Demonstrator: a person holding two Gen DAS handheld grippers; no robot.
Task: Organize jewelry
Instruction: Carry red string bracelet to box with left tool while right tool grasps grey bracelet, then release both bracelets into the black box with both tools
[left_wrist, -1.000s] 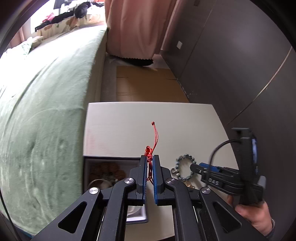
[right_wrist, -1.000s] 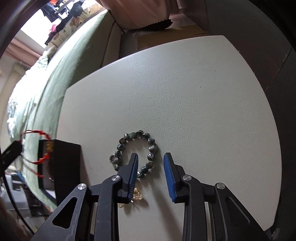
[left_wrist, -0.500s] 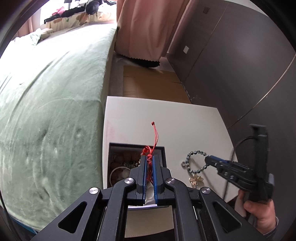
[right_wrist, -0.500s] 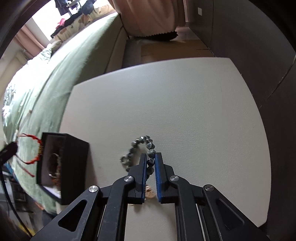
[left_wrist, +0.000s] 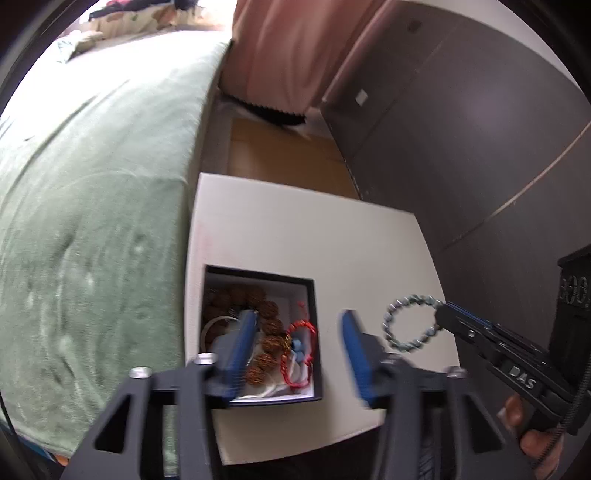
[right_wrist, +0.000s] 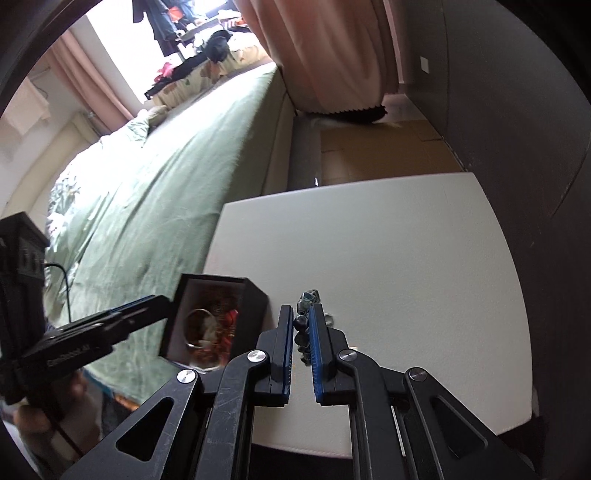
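Red cord in the box, bead bracelet up in the air

My left gripper (left_wrist: 297, 345) hangs over the black square jewelry box (left_wrist: 314, 354) with its blue-padded fingers spread wide and nothing between them, and the red braided cord bracelet (left_wrist: 295, 354) lies inside on the white lining, just beside some brown carved wooden beads (left_wrist: 267, 325) and a pale bangle. My right gripper (right_wrist: 303, 338) is clamped tight on the grey-green stone bead bracelet (left_wrist: 412, 322), holding it as a loop above the white tabletop (right_wrist: 388, 251), right of the box. Green bedspread (left_wrist: 92, 184) runs along the table's left edge.
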